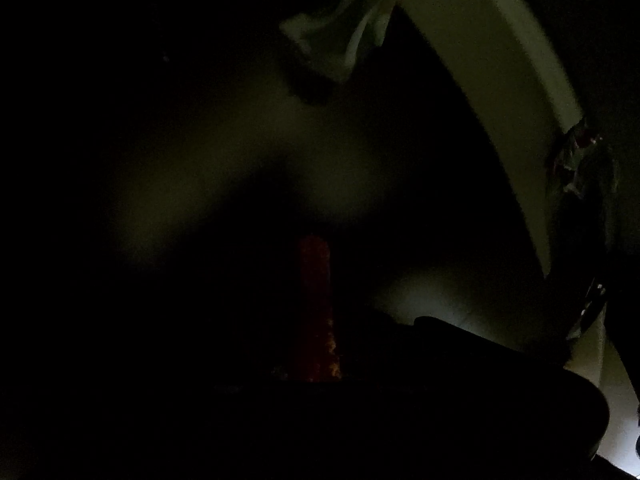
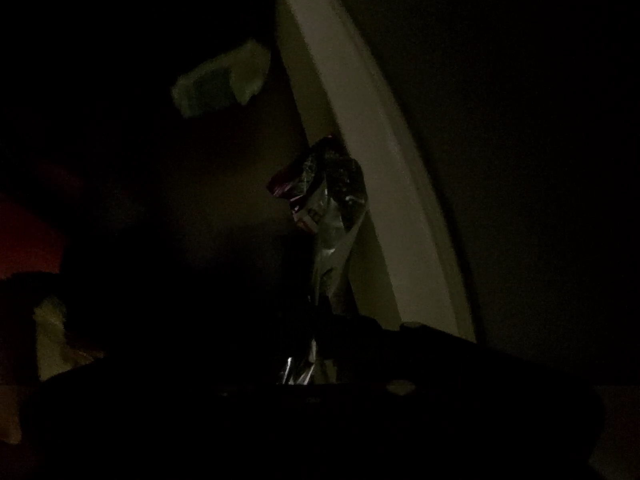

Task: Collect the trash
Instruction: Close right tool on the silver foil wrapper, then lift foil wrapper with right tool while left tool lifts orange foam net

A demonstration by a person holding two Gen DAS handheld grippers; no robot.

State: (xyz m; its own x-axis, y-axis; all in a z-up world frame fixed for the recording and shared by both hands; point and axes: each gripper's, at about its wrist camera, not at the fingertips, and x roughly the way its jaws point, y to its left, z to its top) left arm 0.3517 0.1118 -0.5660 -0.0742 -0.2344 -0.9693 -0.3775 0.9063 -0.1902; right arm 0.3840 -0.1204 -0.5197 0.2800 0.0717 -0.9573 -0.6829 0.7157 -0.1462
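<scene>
Both views are very dark. In the left wrist view a narrow red piece of trash (image 1: pixel 314 280) stands up from between the dark fingers of my left gripper (image 1: pixel 316 364), which looks shut on it. In the right wrist view a crumpled silver foil wrapper (image 2: pixel 328 200) with purple print rises from my right gripper (image 2: pixel 308 360), which is shut on its lower end. The same foil wrapper (image 1: pixel 576 160) shows at the right edge of the left wrist view. A crumpled white paper (image 1: pixel 340 36) lies further off, and the right wrist view shows this paper (image 2: pixel 220 80) at upper left.
A pale curved band (image 1: pixel 480 60), some edge or rim, runs from top centre down the right side; the band (image 2: pixel 360 120) also crosses the right wrist view behind the wrapper. A dim red patch (image 2: pixel 24 240) and a pale scrap (image 2: pixel 52 332) sit at far left. Everything else is black.
</scene>
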